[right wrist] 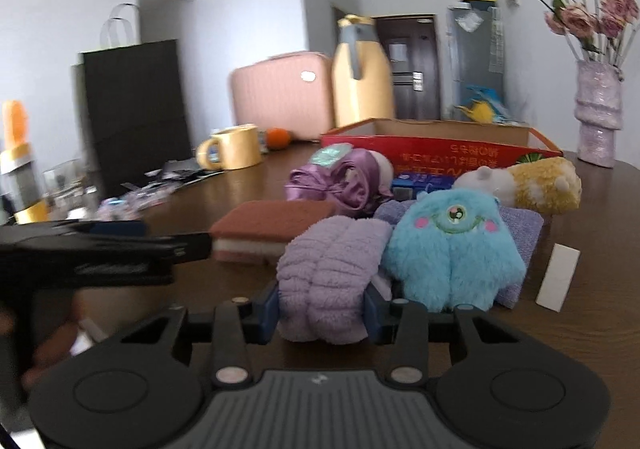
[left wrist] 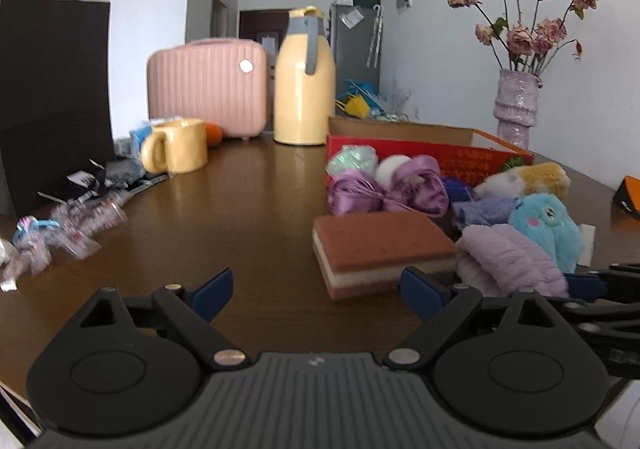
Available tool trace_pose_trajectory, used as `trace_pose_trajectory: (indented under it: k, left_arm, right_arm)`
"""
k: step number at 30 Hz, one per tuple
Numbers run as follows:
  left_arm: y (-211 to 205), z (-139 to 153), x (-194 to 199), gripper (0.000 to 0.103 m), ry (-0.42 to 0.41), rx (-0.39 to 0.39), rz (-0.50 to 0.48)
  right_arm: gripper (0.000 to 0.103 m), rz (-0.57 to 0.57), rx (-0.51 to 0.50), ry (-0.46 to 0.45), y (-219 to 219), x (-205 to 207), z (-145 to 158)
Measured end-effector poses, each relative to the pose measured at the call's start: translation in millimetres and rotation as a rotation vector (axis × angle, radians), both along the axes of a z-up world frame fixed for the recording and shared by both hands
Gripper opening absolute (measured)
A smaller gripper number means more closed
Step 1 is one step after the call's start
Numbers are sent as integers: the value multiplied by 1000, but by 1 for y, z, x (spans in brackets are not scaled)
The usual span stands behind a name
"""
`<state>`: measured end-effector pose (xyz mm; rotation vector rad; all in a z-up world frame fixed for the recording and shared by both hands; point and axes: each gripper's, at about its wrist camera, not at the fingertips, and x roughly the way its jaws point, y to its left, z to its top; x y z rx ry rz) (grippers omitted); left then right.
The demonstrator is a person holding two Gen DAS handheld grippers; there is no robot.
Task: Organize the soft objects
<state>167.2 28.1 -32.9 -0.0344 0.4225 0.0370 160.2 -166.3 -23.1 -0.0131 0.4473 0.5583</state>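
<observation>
My right gripper [right wrist: 321, 309] is shut on a lilac fluffy cloth [right wrist: 328, 269], its blue pads pressing on both sides. The cloth lies next to a blue one-eyed plush monster [right wrist: 452, 245] on a lilac towel [right wrist: 524, 229]. Behind them lie a yellow-and-white plush [right wrist: 532, 185] and purple satin ribbons [right wrist: 340, 181]. A brown-and-white sponge [left wrist: 380, 249] lies on the table, its near corner just ahead of my left gripper [left wrist: 318, 295], which is open. The sponge sits close to its right pad. An open red cardboard box [left wrist: 460, 159] stands behind the pile.
On the brown table [left wrist: 248, 209] stand a yellow mug [left wrist: 180, 147], a pink case [left wrist: 208, 85], a yellow thermos jug [left wrist: 304, 81] and a black paper bag [left wrist: 52, 97]. Loose wrappers [left wrist: 68, 233] lie at the left. A vase of dried roses [left wrist: 516, 105] stands at the right, a white card [right wrist: 558, 277] near the plush.
</observation>
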Motion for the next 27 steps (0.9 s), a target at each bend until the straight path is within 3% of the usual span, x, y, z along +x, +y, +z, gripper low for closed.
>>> trace_pose_trajectory:
  k: [3,6,9,13,18,22,26,27]
  left_arm:
    - [-8,3,-5,93,-5,-26,-52]
    - [-27,10,-9,93,-46,-26,-129]
    - [-47,14,-5,92,-47,-44,-218]
    - [-64,17,10,80,41,-140,-325]
    - [-66,11,19,71,119,-207,-308]
    - [-63,5,30,53,190,-273,-332]
    - [-62,3,36,50,252,-327,-352]
    - [-63,2,34,39,248,-330,-360]
  right_arm:
    - [48,23,-5,24,-26,-15,1]
    - [61,-139,3,15,-56,-23,1]
    - [61,-259,44,9,-76,-24,2]
    - [61,-252,143,4,-86,-27,6]
    - [61,-223,317,62,-100,-14,10]
    - [48,-255,278,137,-89,7,-4]
    - [41,-244,274,169,-83,8,-12]
    - [35,-243,274,167,-82,7,-12]
